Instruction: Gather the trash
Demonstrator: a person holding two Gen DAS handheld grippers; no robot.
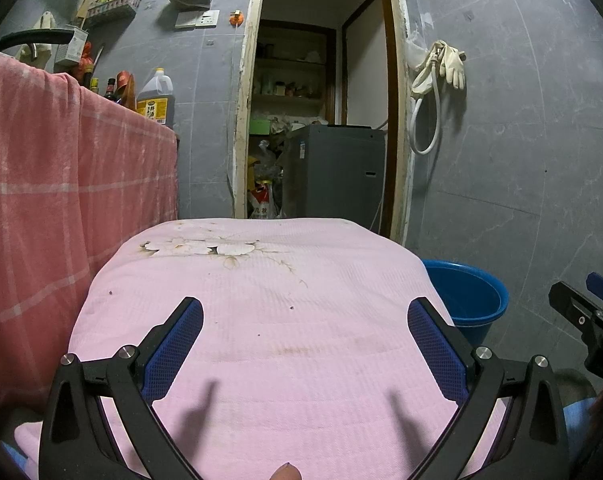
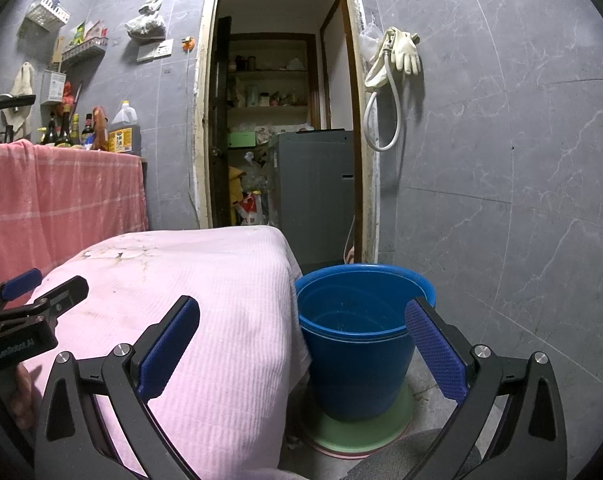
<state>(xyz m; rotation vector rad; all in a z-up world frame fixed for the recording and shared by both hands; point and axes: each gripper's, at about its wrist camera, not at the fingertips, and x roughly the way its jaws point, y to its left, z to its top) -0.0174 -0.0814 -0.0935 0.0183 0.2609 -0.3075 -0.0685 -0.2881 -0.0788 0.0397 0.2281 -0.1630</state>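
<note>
Grey tiled wall [image 2: 501, 160] fills the back of both our views, broken by an open doorway [image 2: 277, 80] with shelves and a grey appliance [image 2: 313, 192] inside. At our left a pink checked cloth [image 1: 61, 184] hangs over a counter that carries bottles [image 2: 123, 128]. Before us sits a table under a pale pink cover [image 1: 261, 320] with a faded flower print. We can make out only a few tiny dark specks on it; whether they are trash we cannot tell. Just beside its right edge a blue bucket [image 2: 357, 360] stands on a green disc [image 2: 361, 432] on the floor. Our left gripper [image 1: 305, 320] hovers over the cover, fingers spread wide and holding nothing. Our right gripper [image 2: 301, 320] hangs above the table's edge and the bucket, fingers likewise spread and bare. Pale gloves [image 2: 405, 52] and a white hose [image 2: 381, 120] hang by the doorframe.
</note>
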